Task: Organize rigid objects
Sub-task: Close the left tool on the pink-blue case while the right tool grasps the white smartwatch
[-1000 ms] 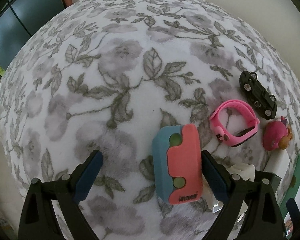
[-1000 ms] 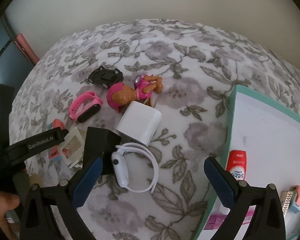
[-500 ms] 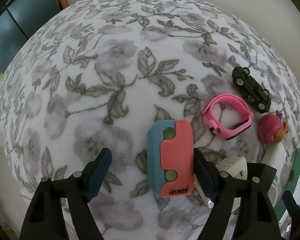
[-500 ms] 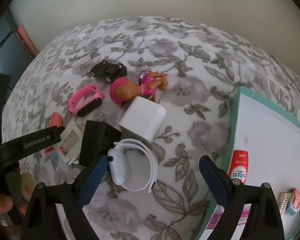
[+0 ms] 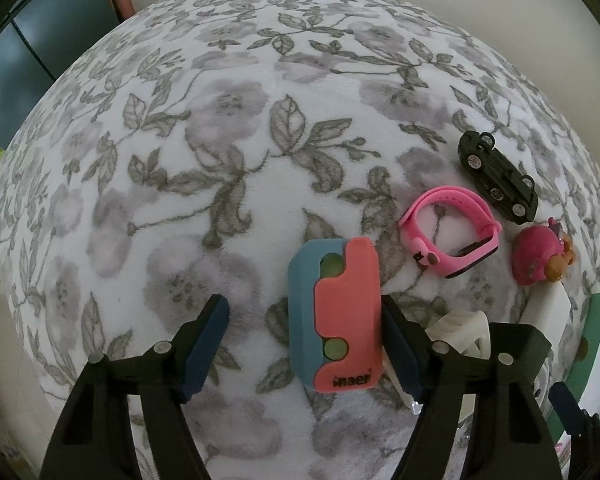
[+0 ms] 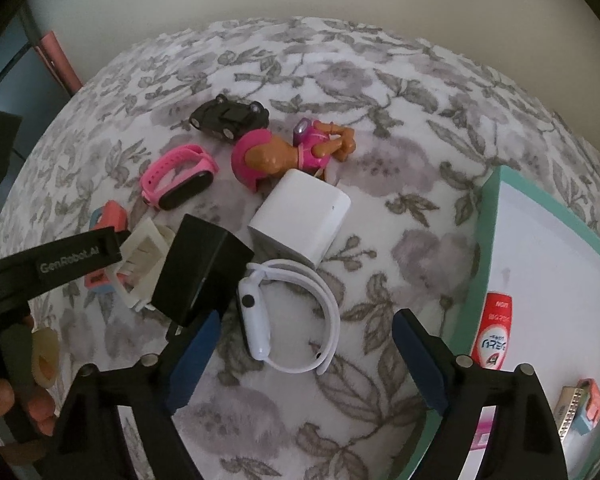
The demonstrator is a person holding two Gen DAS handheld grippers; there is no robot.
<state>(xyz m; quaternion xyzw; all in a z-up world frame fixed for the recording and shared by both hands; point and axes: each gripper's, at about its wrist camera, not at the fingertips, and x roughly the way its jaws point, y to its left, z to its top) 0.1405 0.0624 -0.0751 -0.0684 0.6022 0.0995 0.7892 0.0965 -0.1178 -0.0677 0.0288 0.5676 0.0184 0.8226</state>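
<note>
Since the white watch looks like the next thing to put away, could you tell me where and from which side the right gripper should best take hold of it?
Grip the white watch at its solid case, from above. It lies on its side with the band curling into an open loop, which would likely flex, while the case offers firm flat faces. The right gripper, whose jaws have just been closing, already straddles it without touching.

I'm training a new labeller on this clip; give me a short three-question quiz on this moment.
1. True or false: the pink watch lies between the blue-and-coral case and the black toy car.
2. What lies between the right gripper's jaws? A) charger B) white watch C) doll
3. Fill in: the red tube lies in the green-rimmed ____.

Key: 1 true; 2 B; 3 box.
</note>
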